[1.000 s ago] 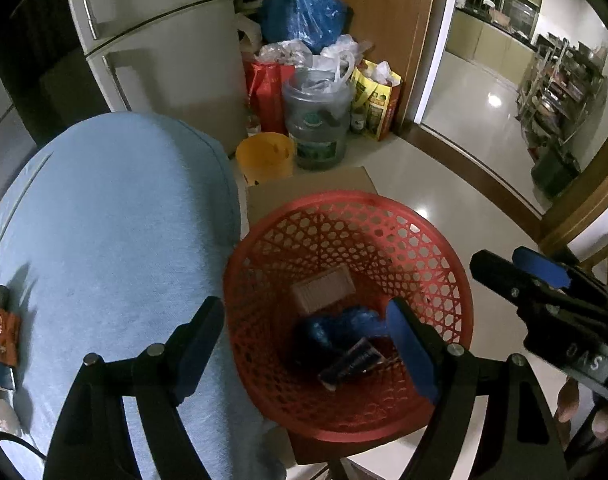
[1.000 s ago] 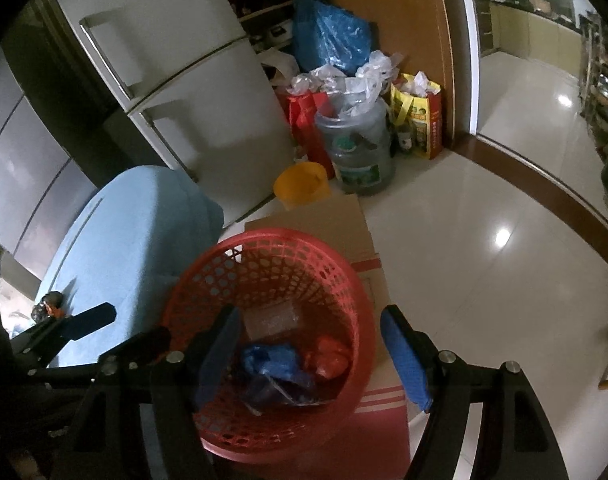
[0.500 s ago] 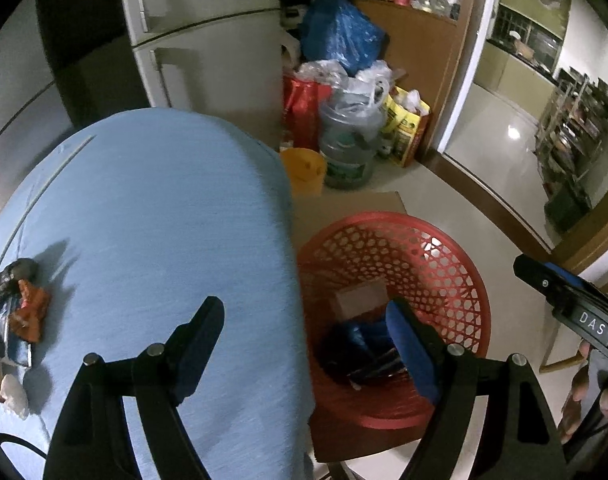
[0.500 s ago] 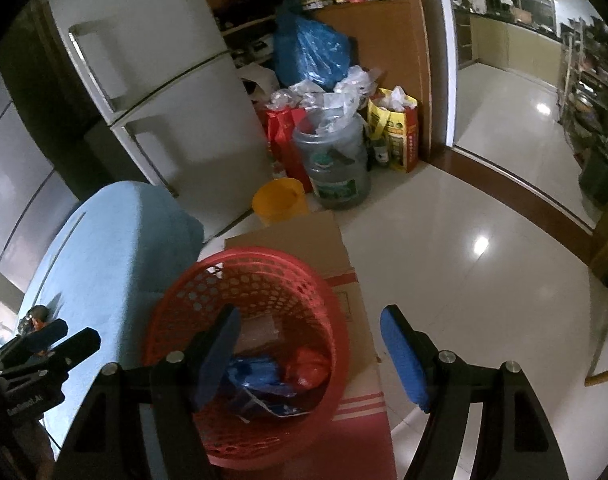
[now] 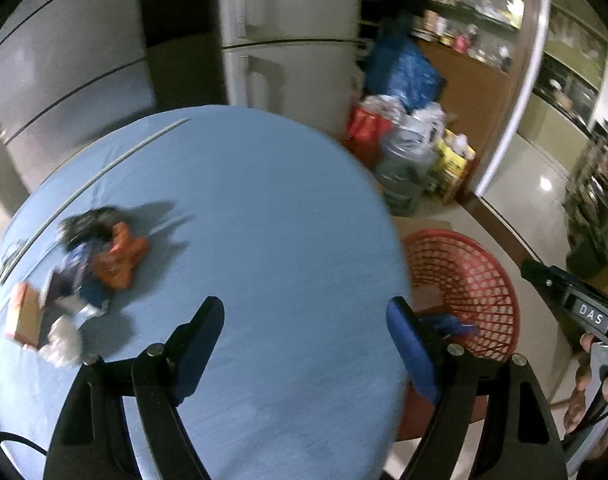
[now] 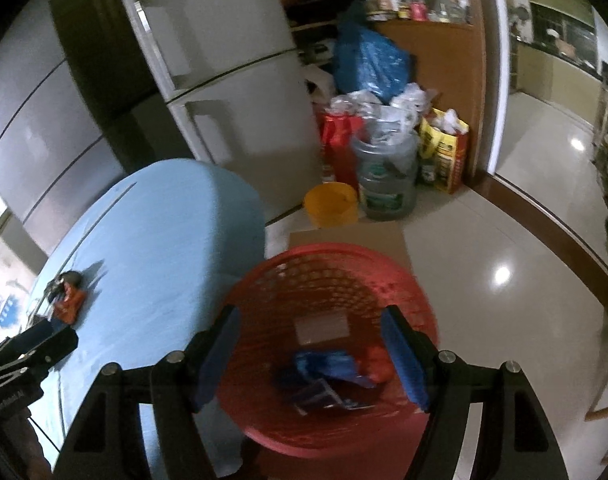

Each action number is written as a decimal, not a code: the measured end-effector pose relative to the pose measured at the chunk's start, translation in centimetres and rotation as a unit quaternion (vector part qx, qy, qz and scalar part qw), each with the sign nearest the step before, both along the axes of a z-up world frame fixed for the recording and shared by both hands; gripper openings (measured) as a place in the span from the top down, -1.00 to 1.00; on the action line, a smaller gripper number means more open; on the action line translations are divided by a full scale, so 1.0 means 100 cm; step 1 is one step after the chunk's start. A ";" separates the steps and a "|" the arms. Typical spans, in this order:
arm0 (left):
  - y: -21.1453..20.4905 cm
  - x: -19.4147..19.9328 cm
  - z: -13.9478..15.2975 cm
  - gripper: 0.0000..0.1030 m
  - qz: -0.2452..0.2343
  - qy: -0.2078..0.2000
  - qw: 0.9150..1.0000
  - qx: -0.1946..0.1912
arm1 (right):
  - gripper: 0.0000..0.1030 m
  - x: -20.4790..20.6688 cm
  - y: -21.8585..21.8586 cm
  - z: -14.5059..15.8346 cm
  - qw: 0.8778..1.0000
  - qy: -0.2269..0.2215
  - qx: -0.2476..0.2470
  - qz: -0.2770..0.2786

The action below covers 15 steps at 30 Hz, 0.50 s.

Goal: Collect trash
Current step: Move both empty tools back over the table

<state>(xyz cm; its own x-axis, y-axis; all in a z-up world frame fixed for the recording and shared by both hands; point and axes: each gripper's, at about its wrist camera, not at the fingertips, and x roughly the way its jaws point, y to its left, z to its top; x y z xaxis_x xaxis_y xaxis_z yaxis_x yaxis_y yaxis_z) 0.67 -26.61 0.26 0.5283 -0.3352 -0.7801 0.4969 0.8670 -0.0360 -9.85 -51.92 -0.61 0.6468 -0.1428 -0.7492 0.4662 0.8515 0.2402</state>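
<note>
Left wrist view has swung off the red basket (image 5: 464, 280), now at 3 o'clock, onto the blue table (image 5: 243, 240); in the frames a second ago the basket filled centre. Remaining trash pile (image 5: 87, 264) sits at 9 o'clock on the table, blurred: orange wrapper, dark scraps, white wad. Left gripper (image 5: 304, 340) spread wide, empty. Right gripper (image 6: 310, 356) likewise released, hovering over the basket, collected wrappers (image 6: 328, 376) inside. Judgement: drop-off done; left is heading for the next pick.
</note>
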 end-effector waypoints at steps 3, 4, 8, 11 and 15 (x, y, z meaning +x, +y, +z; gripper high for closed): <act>0.037 0.001 -0.001 -0.62 0.034 -0.002 0.999 -0.012 | -0.47 0.007 0.023 0.004 1.000 -0.002 -0.004 0.022; 0.050 0.000 -0.002 -0.62 0.045 -0.002 0.999 -0.014 | -0.47 0.010 0.030 0.004 1.000 -0.002 -0.005 0.030; 0.102 0.001 -0.010 -0.62 0.096 -0.005 0.995 -0.016 | -0.47 0.024 0.063 0.003 0.998 0.003 -0.009 0.069; 0.143 0.006 -0.017 -0.62 0.137 0.000 0.990 -0.022 | -0.47 0.034 0.083 0.002 0.995 0.005 -0.010 0.095; 0.193 0.022 -0.028 -0.62 0.186 0.013 0.982 -0.028 | -0.47 0.046 0.115 -0.005 0.992 0.012 -0.006 0.129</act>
<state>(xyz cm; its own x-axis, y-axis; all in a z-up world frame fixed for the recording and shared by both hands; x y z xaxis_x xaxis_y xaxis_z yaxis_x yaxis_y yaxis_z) 2.91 -7.35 -2.56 0.6025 -0.1656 -0.7808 0.1437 0.9848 -0.0980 -5.28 -40.42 -1.09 0.6454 0.0163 -0.7637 0.2377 0.9459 0.2210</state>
